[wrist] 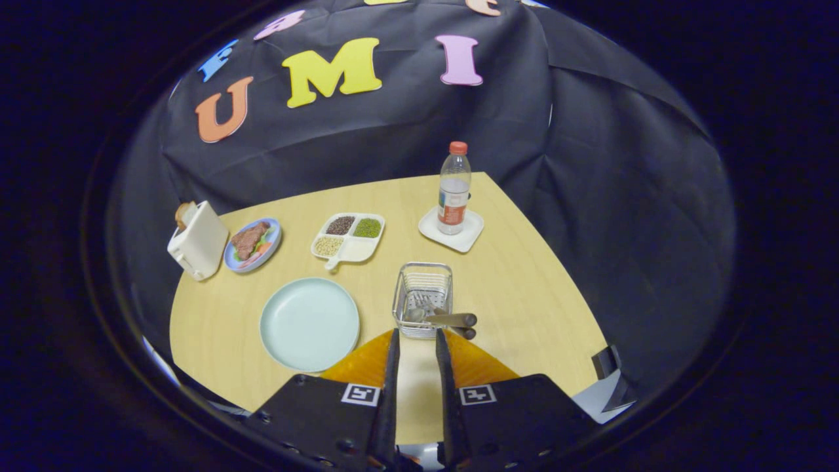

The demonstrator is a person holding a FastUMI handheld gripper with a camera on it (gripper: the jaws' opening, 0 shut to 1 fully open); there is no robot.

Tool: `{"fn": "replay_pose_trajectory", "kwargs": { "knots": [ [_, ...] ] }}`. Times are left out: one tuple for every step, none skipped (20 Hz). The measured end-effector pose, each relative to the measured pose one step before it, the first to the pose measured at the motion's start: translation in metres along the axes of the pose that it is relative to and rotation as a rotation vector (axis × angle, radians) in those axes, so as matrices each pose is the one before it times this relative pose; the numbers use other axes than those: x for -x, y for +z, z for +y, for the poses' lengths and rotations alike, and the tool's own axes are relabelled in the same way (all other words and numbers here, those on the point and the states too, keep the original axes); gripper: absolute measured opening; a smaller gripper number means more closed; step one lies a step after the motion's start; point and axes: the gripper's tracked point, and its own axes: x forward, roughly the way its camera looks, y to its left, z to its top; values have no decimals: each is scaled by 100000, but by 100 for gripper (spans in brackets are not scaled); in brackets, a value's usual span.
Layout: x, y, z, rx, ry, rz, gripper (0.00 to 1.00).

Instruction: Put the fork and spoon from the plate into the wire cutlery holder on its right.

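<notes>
Gripper view: looking forward along the two fingers over a wooden counter (524, 288).
Claw (417, 335): partly open, a narrow gap between the fingers, nothing held; tips stopped just short of the holder's near rim.
Wire cutlery holder (423, 275): just ahead of the fingertips, upright on the counter.
Fork (427, 304): inside the holder, tines toward its far side (hard to separate from the wire mesh).
Spoon (415, 315): inside the holder, bowl low near the front wall.
Handles (452, 320): two dark handles sticking out over the holder's near right corner, just beyond the right fingertip.
Plate (309, 324): pale, bare, ahead and left of the claw, beside the holder.
Divided tray (348, 237): beyond the plate, holding grains and beans.
Bottle (453, 189): beyond the holder, standing on a white coaster (469, 237).
Toaster (198, 241): far left, next to a dish of food (253, 244).
</notes>
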Motion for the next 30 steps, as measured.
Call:
{"fn": "replay_pose_trajectory", "kwargs": {
  "knots": [
    [248,337,320,571,652,-1345,32],
    [257,513,385,818,758,-1788,36],
    [264,605,419,1214,564,-2341,39],
    [385,892,429,977,687,-3344,42],
    [435,769,507,1247,810,-2984,46],
    [535,940,594,1366,820,-3094,46],
    [401,824,297,1313,51,-3075,51],
    [635,1134,549,717,874,-3482,52],
    [530,897,820,108,1681,-2704,54],
    [629,838,847,-438,2170,-2230,59],
    [521,950,492,-186,873,-2266,63],
    [536,974,378,-42,438,-2474,68],
    [594,901,603,-163,634,-2603,72],
    [599,1003,295,472,-340,-2657,76],
    [576,991,331,801,-154,-2551,81],
    [555,994,529,566,785,-2415,82],
    [465,882,706,287,837,-2199,84],
    [774,937,608,500,686,-880,87],
    [498,720,438,20,353,-1033,91],
    [546,850,531,-175,500,-1105,95],
    [296,853,512,-119,96,-1920,99],
    [354,895,512,184,351,-1960,99],
    [360,741,353,993,-136,-2142,99],
    [420,857,176,1371,-339,-2339,98],
    [506,742,435,1519,-18,-2421,98],
    [421,922,382,1218,63,-3113,98],
    [361,819,283,1639,-348,-2702,98],
    [395,867,315,1685,138,-2697,98],
    [93,469,118,1696,-595,-2068,98],
    [288,519,161,767,-237,-1571,98]
  ]
}}
